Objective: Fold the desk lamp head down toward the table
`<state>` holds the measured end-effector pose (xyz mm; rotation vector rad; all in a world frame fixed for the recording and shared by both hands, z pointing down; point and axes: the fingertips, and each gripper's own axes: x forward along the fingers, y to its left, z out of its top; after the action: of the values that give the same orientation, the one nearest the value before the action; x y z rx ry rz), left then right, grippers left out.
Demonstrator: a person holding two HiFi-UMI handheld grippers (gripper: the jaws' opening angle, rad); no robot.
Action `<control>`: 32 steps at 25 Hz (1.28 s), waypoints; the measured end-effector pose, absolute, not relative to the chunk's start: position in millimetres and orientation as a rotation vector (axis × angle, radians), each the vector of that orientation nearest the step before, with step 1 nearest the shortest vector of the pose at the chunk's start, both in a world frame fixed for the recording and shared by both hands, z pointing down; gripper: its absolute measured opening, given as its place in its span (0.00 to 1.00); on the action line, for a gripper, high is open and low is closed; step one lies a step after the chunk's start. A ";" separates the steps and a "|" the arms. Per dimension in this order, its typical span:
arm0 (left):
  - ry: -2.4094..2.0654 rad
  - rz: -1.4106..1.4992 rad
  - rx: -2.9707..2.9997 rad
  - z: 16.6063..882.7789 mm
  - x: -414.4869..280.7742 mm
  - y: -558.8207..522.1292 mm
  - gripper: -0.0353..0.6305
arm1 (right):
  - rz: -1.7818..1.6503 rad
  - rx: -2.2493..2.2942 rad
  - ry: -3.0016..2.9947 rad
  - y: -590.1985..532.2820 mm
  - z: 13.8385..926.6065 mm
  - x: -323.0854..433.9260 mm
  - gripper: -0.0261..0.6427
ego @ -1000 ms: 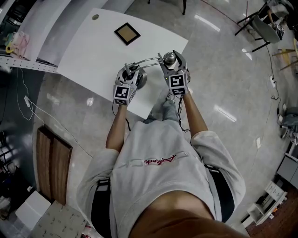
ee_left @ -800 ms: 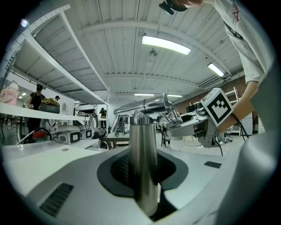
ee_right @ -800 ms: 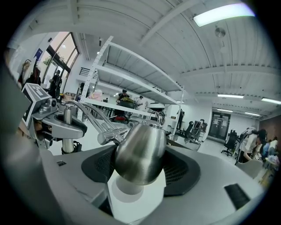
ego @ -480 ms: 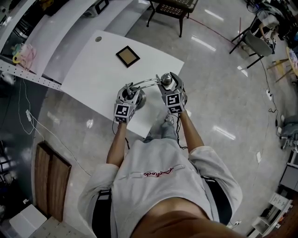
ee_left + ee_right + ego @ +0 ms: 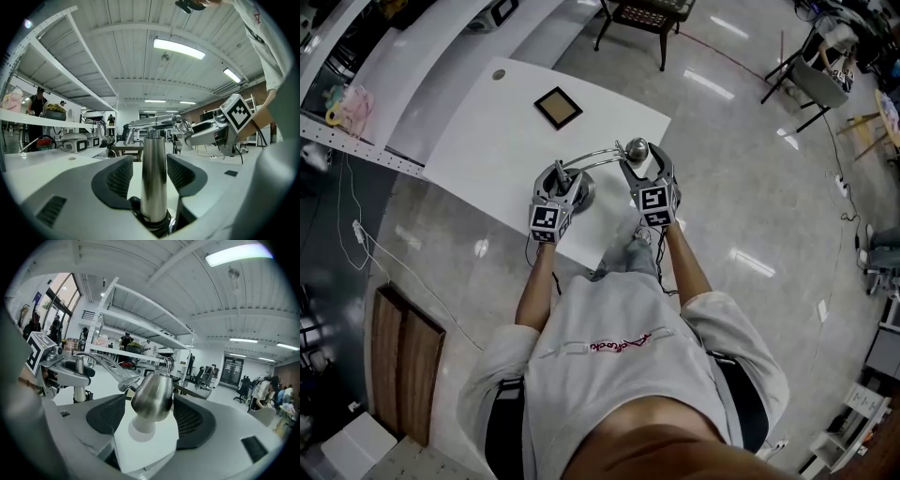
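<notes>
On a white counter point(image 5: 487, 141), the left gripper point(image 5: 562, 176) jaws, which have just been opening, flank a silver desk lamp's upright metal post point(image 5: 153, 173) without touching; the right gripper point(image 5: 642, 167) jaws stand wide around its rounded steel head point(image 5: 152, 399).

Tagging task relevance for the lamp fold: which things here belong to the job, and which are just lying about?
Job:
- lamp head, lamp arm, lamp post
- left gripper round the post, right gripper round the head; both open, fingers have just been opening
- white table

Lying about:
- square framed panel on the table
- shelving rack
</notes>
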<state>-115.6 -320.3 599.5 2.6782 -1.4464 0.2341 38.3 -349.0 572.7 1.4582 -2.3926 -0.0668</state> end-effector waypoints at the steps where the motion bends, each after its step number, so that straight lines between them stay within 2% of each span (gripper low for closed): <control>1: -1.452 0.235 2.677 598.4 -116.9 -319.1 0.40 | -0.068 1.468 -2.392 -347.5 572.1 38.7 0.51; 7: -1.468 0.220 2.679 595.7 -123.0 -305.9 0.40 | -0.048 1.543 -2.367 -333.8 566.8 46.0 0.46; 12: -1.495 0.231 2.675 594.8 -131.8 -296.8 0.37 | -0.029 1.611 -2.334 -323.4 565.0 54.7 0.32; 18: -1.544 0.241 2.677 590.1 -141.3 -279.4 0.27 | -0.003 1.658 -2.312 -305.9 564.2 60.5 0.08; 21: -1.591 0.252 2.667 588.9 -147.3 -268.5 0.18 | 0.015 1.630 -2.349 -296.8 563.6 52.2 0.07; 22: -1.597 0.253 2.663 588.7 -149.6 -264.8 0.18 | 0.017 1.618 -2.360 -293.4 563.9 47.8 0.07; 23: -1.595 0.252 2.660 588.8 -151.2 -261.1 0.10 | 0.019 1.603 -2.372 -289.7 564.3 43.3 0.07; 32: -1.597 0.232 2.616 594.9 -146.3 -225.1 0.09 | 0.067 1.491 -2.498 -250.3 555.5 20.2 0.07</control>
<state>-146.3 -225.1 594.9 2.6159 -1.5975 0.2317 20.2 -250.3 555.5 1.4906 -2.4981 0.0674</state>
